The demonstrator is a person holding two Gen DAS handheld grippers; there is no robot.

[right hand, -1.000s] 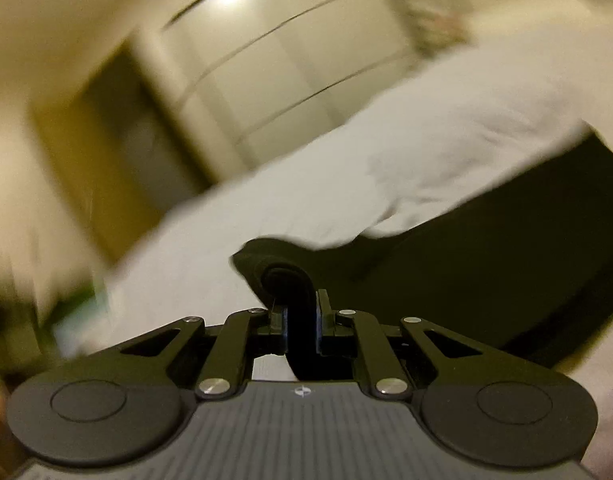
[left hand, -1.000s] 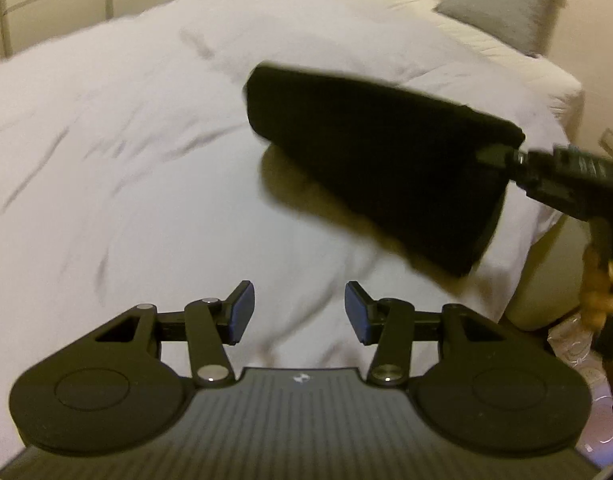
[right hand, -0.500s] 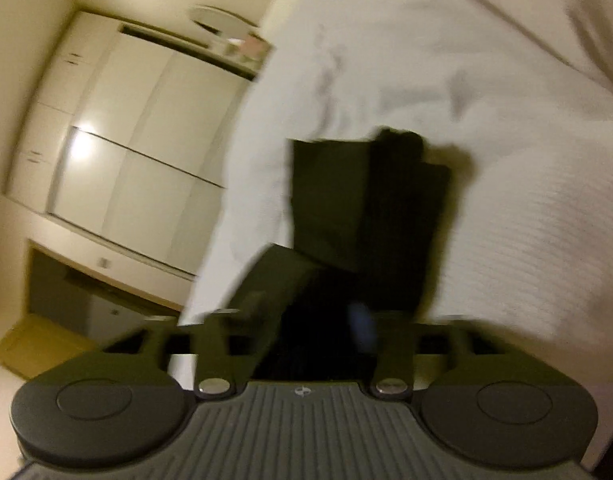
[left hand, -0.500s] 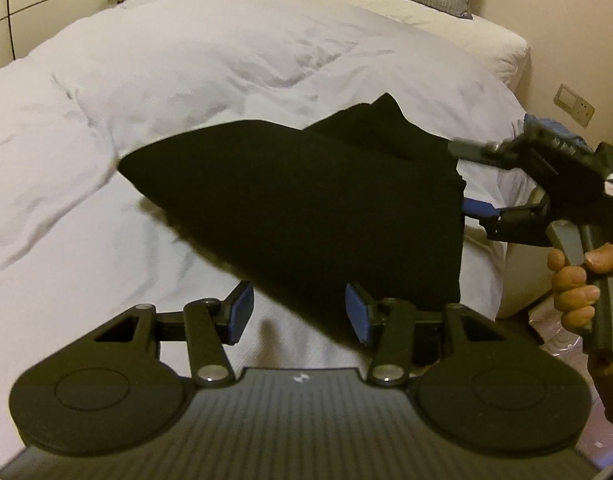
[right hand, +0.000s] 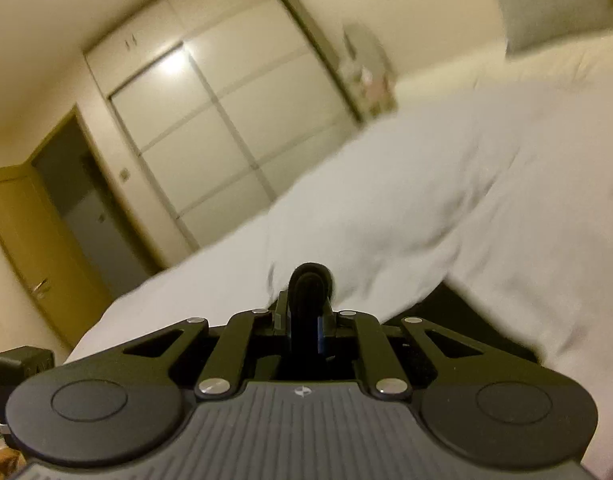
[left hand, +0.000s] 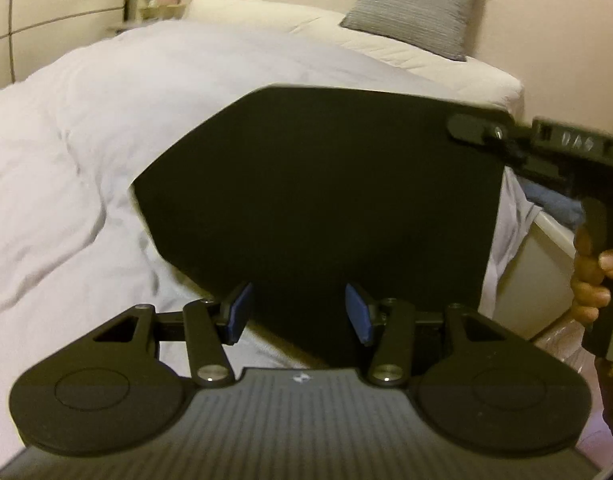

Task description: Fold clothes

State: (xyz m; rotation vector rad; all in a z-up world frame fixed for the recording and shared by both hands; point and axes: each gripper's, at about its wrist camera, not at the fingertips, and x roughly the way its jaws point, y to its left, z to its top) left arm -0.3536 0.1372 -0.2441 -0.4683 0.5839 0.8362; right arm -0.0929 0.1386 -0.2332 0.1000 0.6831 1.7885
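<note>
No brand name or readable writing shows; the only mark is a small pale emblem on the ribbed grey body of each tool, too small to make out, and some raised characters on the side of the right tool in the left wrist view are blurred beyond reading. The left tongs point(left hand: 297, 312) stand spread wide, their blue pads point(left hand: 237, 312) apart and holding nothing, with the lower edge of the black garment point(left hand: 318, 208) hanging just beyond and between them; whether a pad touches the cloth cannot be told. The right tongs point(right hand: 308, 320) are pressed together on a fold of the black garment point(right hand: 309, 292), which bulges up between the fingers as a dark rounded loop. In the left wrist view the right tongs point(left hand: 472, 130) pinch the garment at its upper right corner, and the cloth hangs from there as a broad flat dark sheet, lifted above the white duvet point(left hand: 86, 168) of the bed. The person's right hand point(left hand: 590, 276) wraps the handle at the right edge. A grey cushion point(left hand: 416, 6) leans at the head of the bed, and pale wardrobe doors point(right hand: 210, 132) and a wooden door point(right hand: 30, 248) stand behind in the right wrist view.
</note>
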